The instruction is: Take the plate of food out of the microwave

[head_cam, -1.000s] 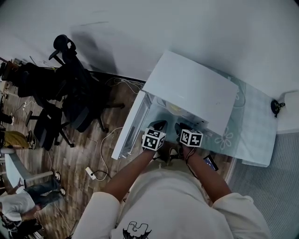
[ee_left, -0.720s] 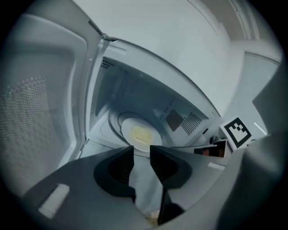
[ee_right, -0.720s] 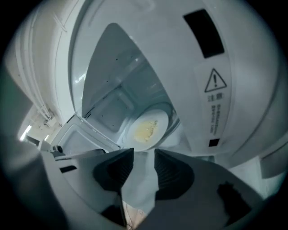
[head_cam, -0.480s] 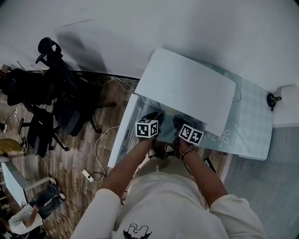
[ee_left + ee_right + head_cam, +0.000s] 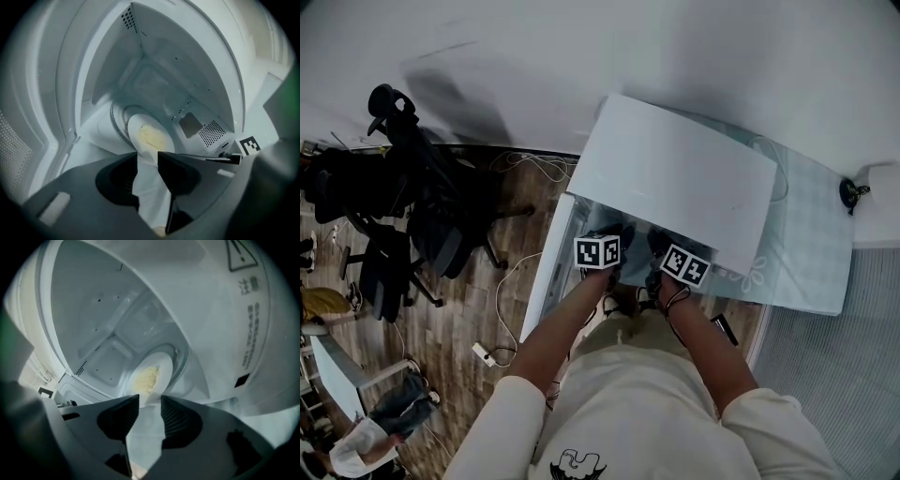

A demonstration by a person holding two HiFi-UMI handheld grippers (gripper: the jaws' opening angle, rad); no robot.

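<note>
A white microwave (image 5: 675, 178) stands on the table with its door (image 5: 546, 272) swung open to the left. Inside, a white plate (image 5: 149, 136) with yellow food rests on the glass turntable (image 5: 117, 124). The head view hides it under the microwave's top. My left gripper (image 5: 147, 157) is at the cavity mouth, open, with the plate's near rim just beyond the gap between its fingers. My right gripper (image 5: 150, 399) is beside it, also open, and the plate (image 5: 149, 376) lies just past its tips. In the head view the left gripper (image 5: 614, 236) and right gripper (image 5: 661, 244) reach in side by side.
The cavity walls and ceiling close in around both grippers. The table (image 5: 806, 244) has a pale patterned cover, and a phone (image 5: 724, 328) lies at its front edge. Office chairs (image 5: 403, 206) and a power strip with cables (image 5: 483, 352) are on the wooden floor to the left.
Both grippers have moved a little forward, deeper into the microwave's opening. The head camera has shifted slightly.
</note>
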